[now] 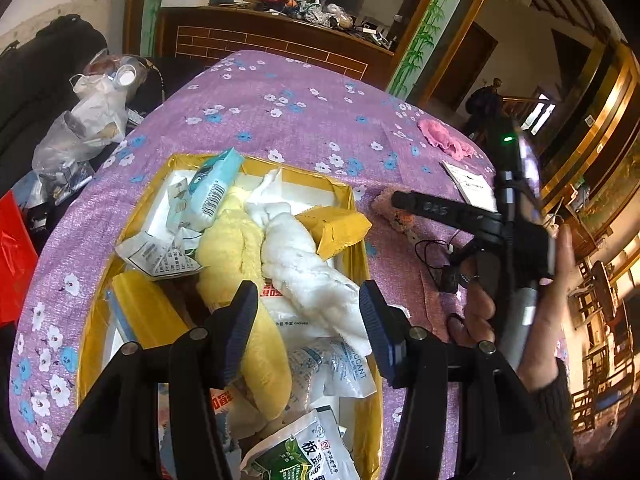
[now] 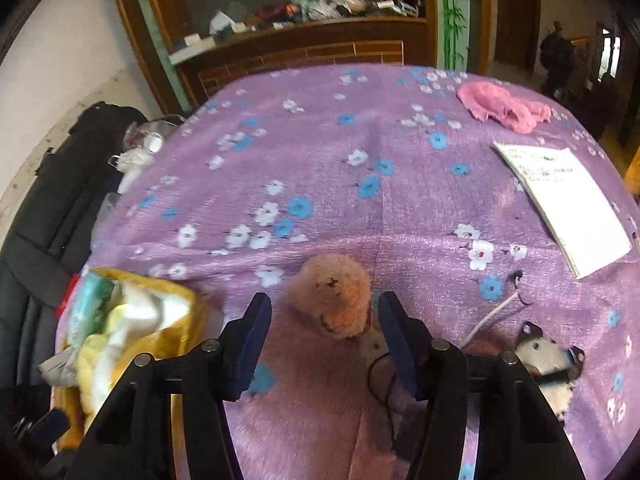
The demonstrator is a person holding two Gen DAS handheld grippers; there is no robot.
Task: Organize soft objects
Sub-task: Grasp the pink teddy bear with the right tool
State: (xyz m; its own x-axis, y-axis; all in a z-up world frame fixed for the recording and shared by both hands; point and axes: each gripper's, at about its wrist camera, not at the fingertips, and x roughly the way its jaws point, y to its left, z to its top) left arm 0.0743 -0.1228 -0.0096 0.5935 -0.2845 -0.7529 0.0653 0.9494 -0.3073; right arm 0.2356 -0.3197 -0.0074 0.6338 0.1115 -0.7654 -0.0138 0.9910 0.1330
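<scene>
Left wrist view only: yellow box on the purple flowered bench, packed with a yellow towel, a white towel, a teal tissue pack, a yellow packet and white sachets; left gripper above the towels, fingers spread, pinching nothing. Legible there: "Gloves" on a white pack under the towels, "CCANT" on a clear sachet, green Chinese characters on a pouch at the bottom edge. Also there: a hand around the right gripper's handle, at the right. Right wrist view only: peach plush toy on the bench, lying between the fingers of the right gripper, these part-spread, no contact visible. Seen in both: pink cloth far across the bench, white booklet near it, print too blurred to read. Box corner at the left edge in the right view.
</scene>
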